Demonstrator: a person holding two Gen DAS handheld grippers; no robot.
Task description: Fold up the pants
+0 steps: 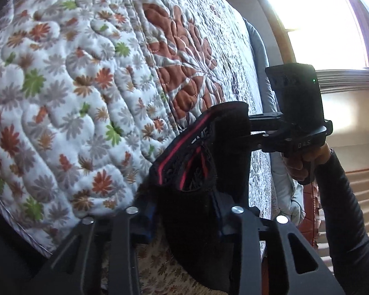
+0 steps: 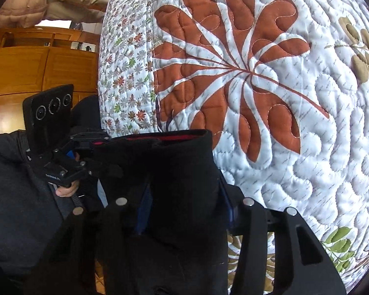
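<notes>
The pants [image 1: 199, 172] were clamped by both grippers [image 1: 184, 211] [image 2: 182, 204]; at 6 o'clock, hanging cloth could be bunched unevenly if slipped.

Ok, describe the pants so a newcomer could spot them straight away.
Start at the big quilted bedspread, white with a large rust-red leaf. Held up in front of it, between the two grippers, hangs the one solid dark thing: the black pants. Red stripes on the waistband set them apart from the pale floral quilt and the black gripper fingers.
</notes>
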